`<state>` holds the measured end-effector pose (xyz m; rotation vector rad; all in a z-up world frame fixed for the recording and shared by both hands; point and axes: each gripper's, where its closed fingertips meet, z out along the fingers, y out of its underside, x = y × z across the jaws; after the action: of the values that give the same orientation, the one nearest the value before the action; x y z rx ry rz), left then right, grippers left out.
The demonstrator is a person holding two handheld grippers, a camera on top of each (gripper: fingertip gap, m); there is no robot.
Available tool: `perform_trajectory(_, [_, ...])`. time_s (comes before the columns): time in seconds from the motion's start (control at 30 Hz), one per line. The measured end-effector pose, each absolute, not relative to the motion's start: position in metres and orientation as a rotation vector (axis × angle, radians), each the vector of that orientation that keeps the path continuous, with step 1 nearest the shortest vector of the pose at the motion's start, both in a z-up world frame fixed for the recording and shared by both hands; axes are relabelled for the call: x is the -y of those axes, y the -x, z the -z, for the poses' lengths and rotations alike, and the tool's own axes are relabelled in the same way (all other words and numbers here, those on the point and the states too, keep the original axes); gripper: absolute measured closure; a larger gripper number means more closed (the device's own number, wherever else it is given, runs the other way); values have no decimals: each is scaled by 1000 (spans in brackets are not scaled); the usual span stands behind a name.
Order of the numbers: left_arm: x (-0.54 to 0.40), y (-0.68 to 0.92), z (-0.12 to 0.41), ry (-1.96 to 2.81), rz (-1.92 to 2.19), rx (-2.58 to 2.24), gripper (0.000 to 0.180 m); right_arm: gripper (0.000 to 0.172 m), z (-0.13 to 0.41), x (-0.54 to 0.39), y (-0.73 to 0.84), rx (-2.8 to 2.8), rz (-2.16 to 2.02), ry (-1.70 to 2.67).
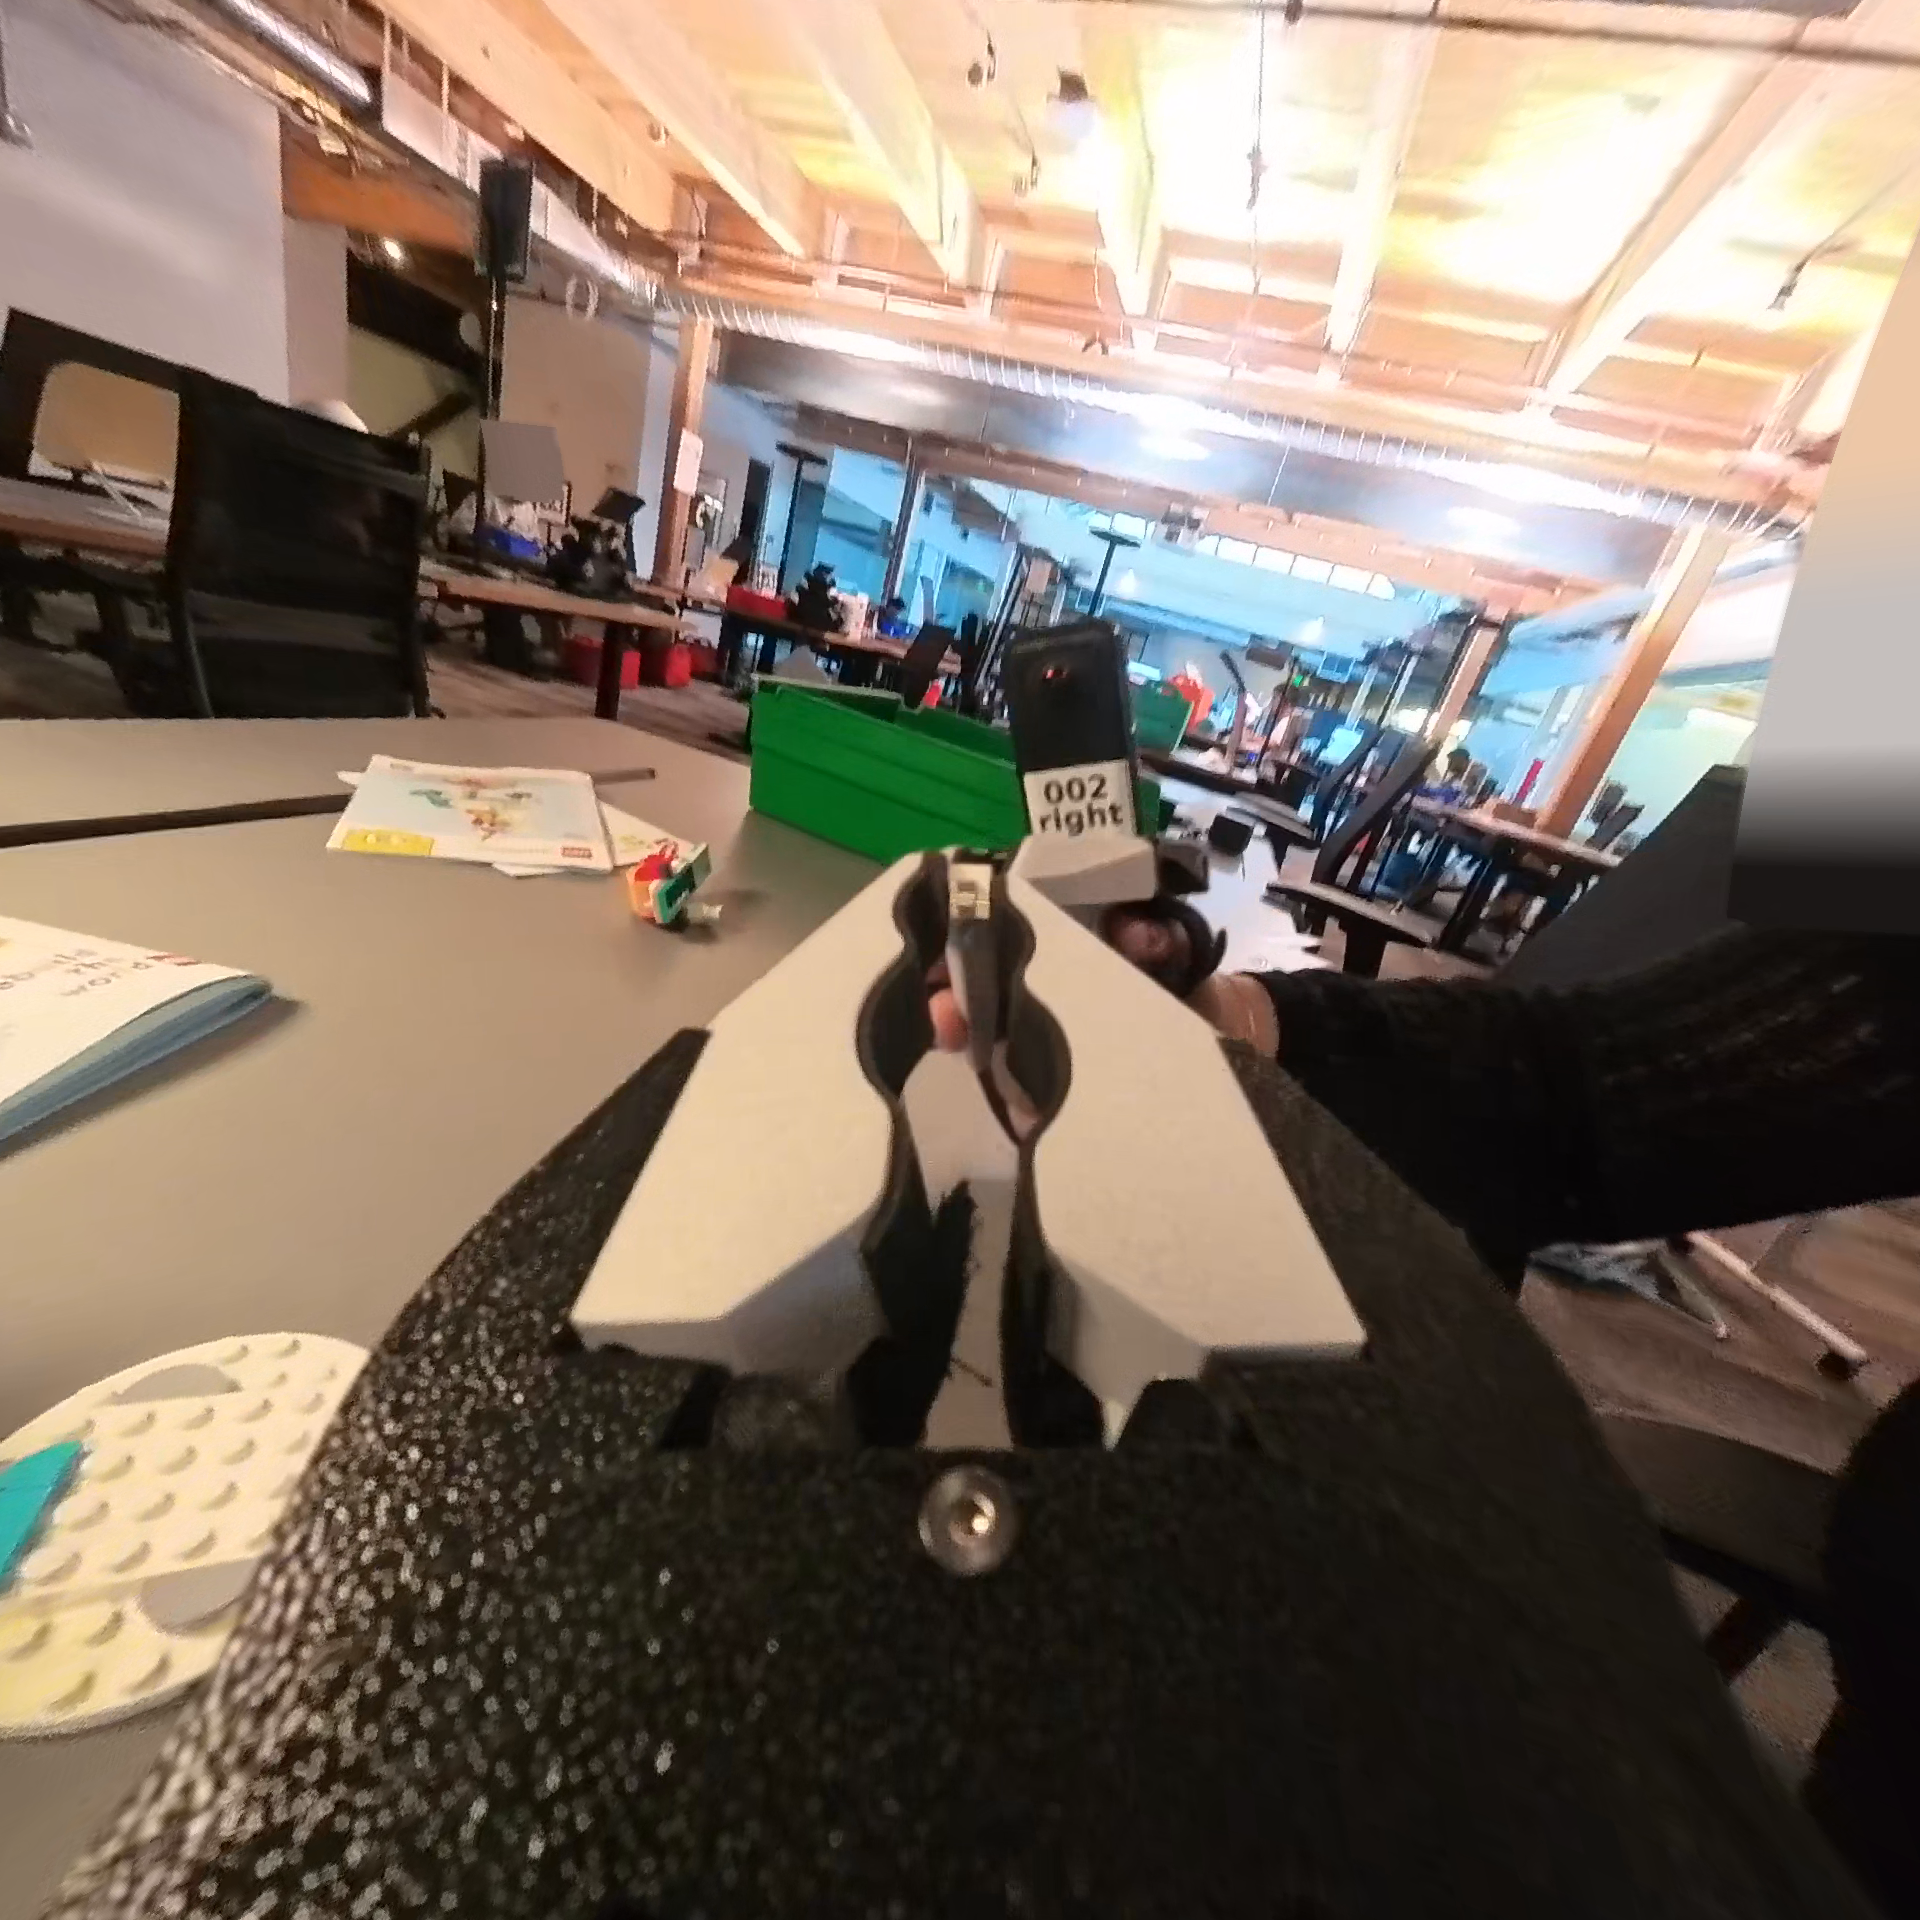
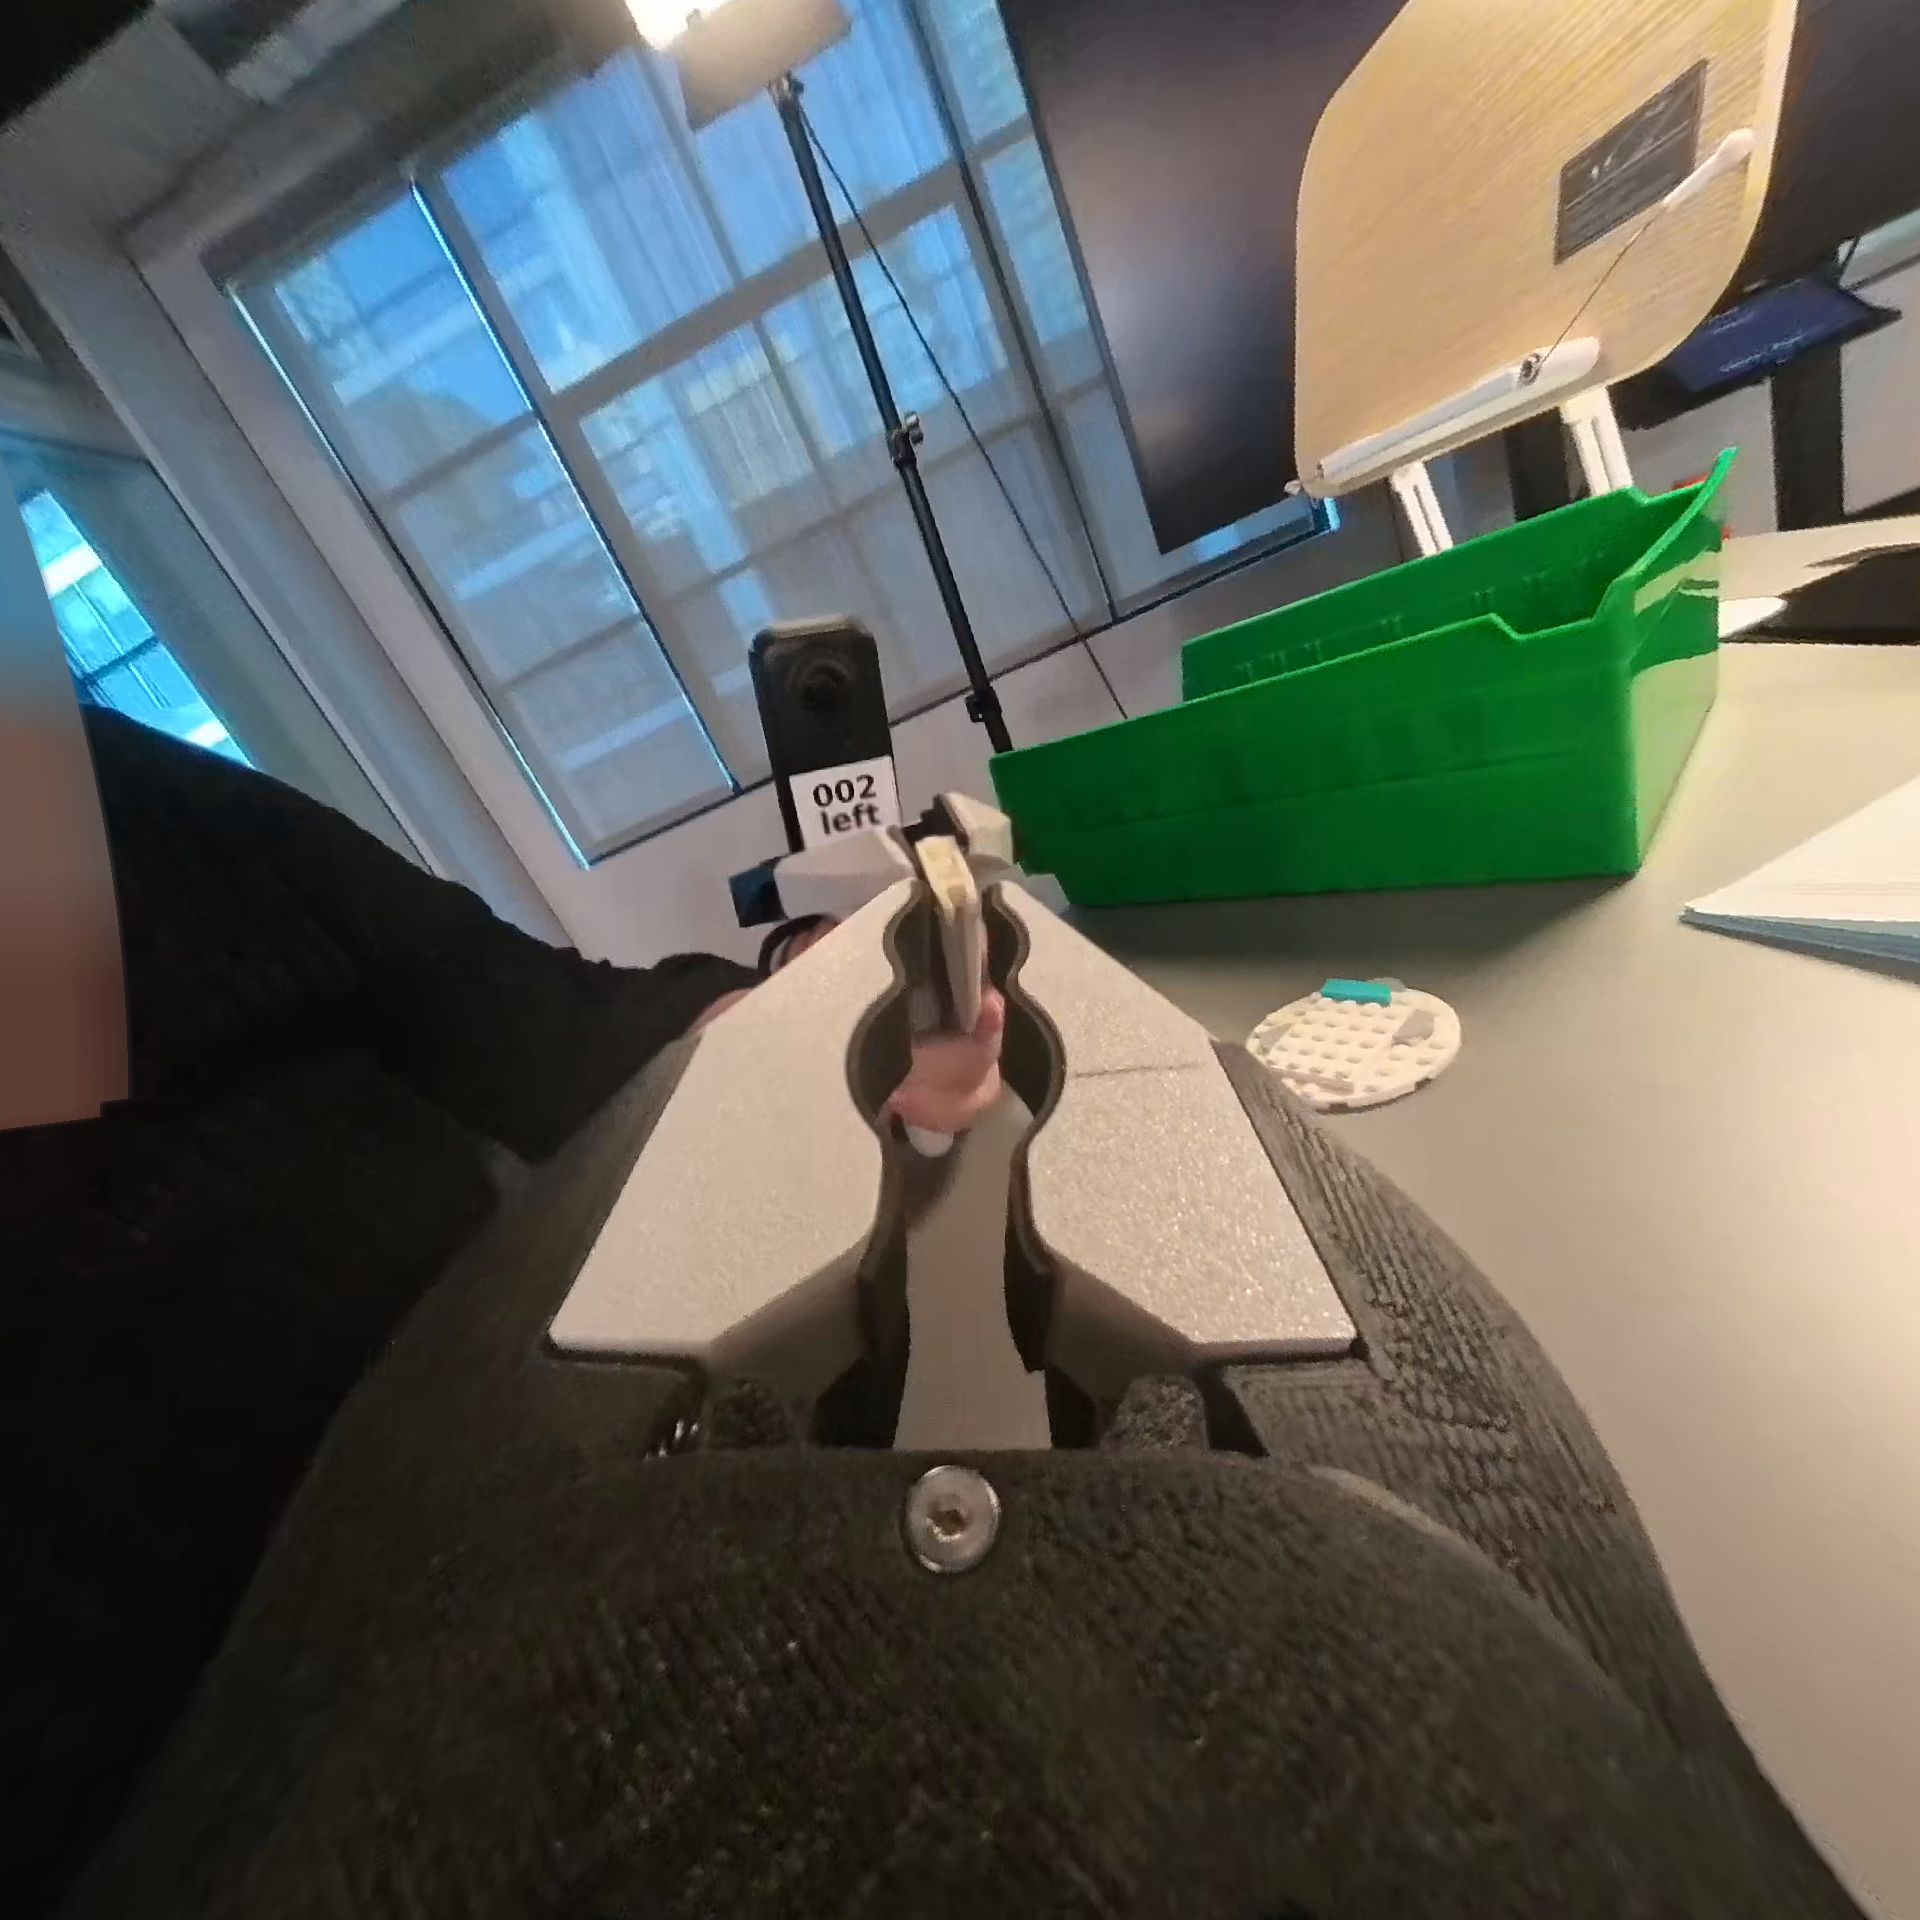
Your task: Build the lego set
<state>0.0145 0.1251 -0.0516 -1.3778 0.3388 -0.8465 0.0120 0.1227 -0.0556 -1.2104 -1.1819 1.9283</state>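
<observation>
We note the two grippers meeting tip to tip above the grey bench (image 1: 312, 1039), each seen from the other's camera.

Left gripper (image 1: 971, 883): its jaws are narrow, closed on a small pale toy brick piece (image 1: 969, 896) at the centre of the frame. A dark flat strip runs down between the fingers below the piece; what it is we cannot tell.

Right gripper (image 2: 948, 868): its jaws are also narrow, pressed on a flat cream toy brick plate (image 2: 951, 914) standing on edge at the centre. Whether this is the same piece as the one in the left gripper, we cannot tell.

Around them:
- green bin (image 2: 1403, 758), centre right of the right view, on the bench just behind the fingertips
- round white studded plate (image 2: 1351, 1044) with a teal brick (image 2: 1358, 990) on it, right of centre
- small multicoloured brick model (image 1: 665, 888), left of centre in the left view
- booklets (image 1: 473, 810) behind the model; another booklet (image 1: 94, 997) at the left edge
- a hand in a black sleeve (image 1: 1558, 1060) behind the right gripper
</observation>
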Motion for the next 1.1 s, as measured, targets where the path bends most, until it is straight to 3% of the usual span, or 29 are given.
perform_trajectory(0.3, [-125,-14,48,1332,989,-270,176,172,46,-121,-15,1107,-2050,1171])
perform_trajectory(0.57, [-125,-17,53,1354,1008,-288,176,172,44,-124,-15,1100,-2026,1176])
perform_trajectory(0.7, [-122,-19,51,1338,1050,-288,177,161,47,-123,-14,1122,-1982,1170])
perform_trajectory(1.1, [-111,-33,58,1407,1163,-398,177,167,51,-108,-24,1388,-1881,1062])
